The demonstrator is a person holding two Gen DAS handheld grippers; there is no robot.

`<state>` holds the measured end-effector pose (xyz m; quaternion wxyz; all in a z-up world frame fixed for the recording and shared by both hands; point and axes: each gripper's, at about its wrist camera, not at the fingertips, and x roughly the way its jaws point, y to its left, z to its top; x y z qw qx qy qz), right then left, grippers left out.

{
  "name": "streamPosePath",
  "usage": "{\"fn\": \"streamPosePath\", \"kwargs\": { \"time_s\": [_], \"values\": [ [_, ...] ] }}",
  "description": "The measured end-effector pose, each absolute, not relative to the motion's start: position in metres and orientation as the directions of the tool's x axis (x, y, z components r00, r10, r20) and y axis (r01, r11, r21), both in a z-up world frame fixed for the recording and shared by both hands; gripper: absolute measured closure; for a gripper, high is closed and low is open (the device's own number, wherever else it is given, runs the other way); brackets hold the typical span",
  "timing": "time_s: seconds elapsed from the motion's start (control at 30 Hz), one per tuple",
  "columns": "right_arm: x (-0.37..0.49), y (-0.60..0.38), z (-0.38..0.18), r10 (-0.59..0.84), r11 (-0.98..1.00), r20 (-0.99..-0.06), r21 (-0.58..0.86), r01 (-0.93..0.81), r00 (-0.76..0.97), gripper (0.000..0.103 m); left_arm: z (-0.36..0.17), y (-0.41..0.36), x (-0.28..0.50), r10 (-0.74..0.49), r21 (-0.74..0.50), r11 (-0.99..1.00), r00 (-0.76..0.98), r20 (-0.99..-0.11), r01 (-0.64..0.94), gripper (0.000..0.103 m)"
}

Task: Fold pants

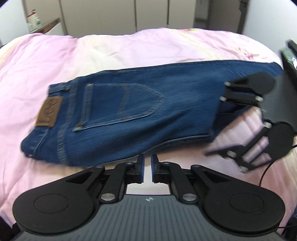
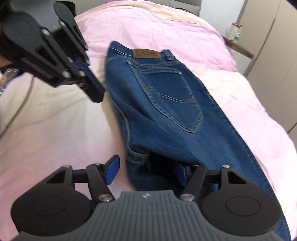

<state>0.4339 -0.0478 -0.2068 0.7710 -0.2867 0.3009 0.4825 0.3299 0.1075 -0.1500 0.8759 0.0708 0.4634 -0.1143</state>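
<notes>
the left gripper (image 1: 147,169), black with blue pads, hovers over the bed with its jaws drawn close, only a thin slit between the pads and nothing caught in it. just ahead of its fingertips lies the near edge of the folded dark blue denim jeans (image 1: 133,115), close to the pads but apart from them. from this gripper the jeans stretch crosswise, waistband off to its left, legs running away to its right. the brown leather patch (image 1: 49,112) sits on the waistband at the left end, and a stitched back pocket (image 1: 118,105) faces up beside it.

the right gripper (image 2: 146,171) stands with its jaws wide. its left blue pad (image 2: 112,171) hangs free over the bedding, while its right pad sits under a lifted fold of denim, so the cloth edge lies between the fingers; whether either pad touches the cloth i cannot tell. ahead of this gripper the jeans run away lengthwise, pocket first, then the patch at the far end.

under it all is the pale pink quilted bed cover (image 1: 130,50), wrinkled. beyond the bed stand beige wardrobe doors (image 1: 115,14), and a low wooden-topped shelf (image 2: 239,49) with some bottles on it, too blurred to name.
</notes>
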Motion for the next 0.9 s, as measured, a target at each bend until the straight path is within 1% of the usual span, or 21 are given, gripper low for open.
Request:
{"fn": "streamPosePath", "kwargs": {
  "time_s": [0.07,0.13,0.2,0.27,0.3,0.33,0.37,0.43,0.57,0.63,0.73,0.8,0.83,0.87,0.9],
  "values": [
    [0.426,-0.05,-0.202,0.581,0.305,-0.747,-0.17,-0.937,0.325,0.04,-0.152,0.118,0.33,-0.126,0.018,0.968,0.548,-0.827,0.251,0.095],
    [0.425,-0.045,-0.209,0.546,0.288,-0.763,-0.217,-0.933,0.346,0.04,-0.154,0.125,0.333,-0.108,0.018,0.976,0.551,-0.828,0.218,0.095],
    [0.435,-0.038,-0.22,0.52,0.304,-0.791,-0.182,-0.935,0.323,0.04,-0.154,0.132,0.333,-0.112,-0.007,0.982,0.556,-0.823,0.187,0.094],
    [0.448,-0.031,-0.231,0.509,0.351,-0.81,-0.115,-0.929,0.292,0.041,-0.152,0.137,0.332,-0.116,-0.02,0.985,0.559,-0.821,0.173,0.088],
    [0.45,-0.029,-0.234,0.516,0.378,-0.805,-0.092,-0.921,0.292,0.045,-0.151,0.139,0.33,-0.112,-0.014,0.984,0.562,-0.82,0.176,0.087],
    [0.45,-0.027,-0.236,0.528,0.403,-0.8,-0.059,-0.913,0.285,0.061,-0.15,0.14,0.328,-0.107,-0.004,0.983,0.564,-0.819,0.182,0.086],
    [0.445,-0.026,-0.234,0.533,0.423,-0.796,-0.043,-0.905,0.287,0.068,-0.149,0.142,0.325,-0.1,0.009,0.982,0.567,-0.817,0.186,0.085],
    [0.427,-0.027,-0.232,0.521,0.434,-0.791,-0.079,-0.898,0.322,0.078,-0.148,0.145,0.322,-0.091,0.017,0.983,0.564,-0.82,0.184,0.084],
    [0.398,-0.037,-0.238,0.493,0.504,-0.787,-0.089,-0.859,0.371,0.079,-0.15,0.148,0.319,-0.085,0.003,0.987,0.544,-0.834,0.159,0.084],
    [0.39,-0.039,-0.24,0.482,0.537,-0.78,-0.098,-0.838,0.4,0.079,-0.147,0.144,0.316,-0.091,0.006,0.985,0.546,-0.833,0.173,0.084],
    [0.393,-0.042,-0.234,0.48,0.609,-0.775,-0.044,-0.792,0.412,0.079,-0.143,0.134,0.308,-0.092,0.03,0.978,0.557,-0.825,0.205,0.08],
    [0.39,-0.051,-0.231,0.475,0.63,-0.786,-0.01,-0.777,0.395,0.079,-0.141,0.13,0.307,-0.082,0.051,0.975,0.566,-0.821,0.215,0.079],
    [0.387,-0.055,-0.229,0.476,0.63,-0.792,0.003,-0.777,0.383,0.084,-0.139,0.129,0.308,-0.071,0.065,0.975,0.575,-0.815,0.213,0.077],
    [0.384,-0.061,-0.227,0.477,0.624,-0.805,0.028,-0.781,0.352,0.092,-0.138,0.129,0.308,-0.061,0.079,0.975,0.586,-0.808,0.21,0.074],
    [0.381,-0.069,-0.224,0.476,0.632,-0.806,0.035,-0.774,0.352,0.091,-0.136,0.131,0.313,-0.05,0.093,0.974,0.6,-0.798,0.205,0.073]
  ]
}}
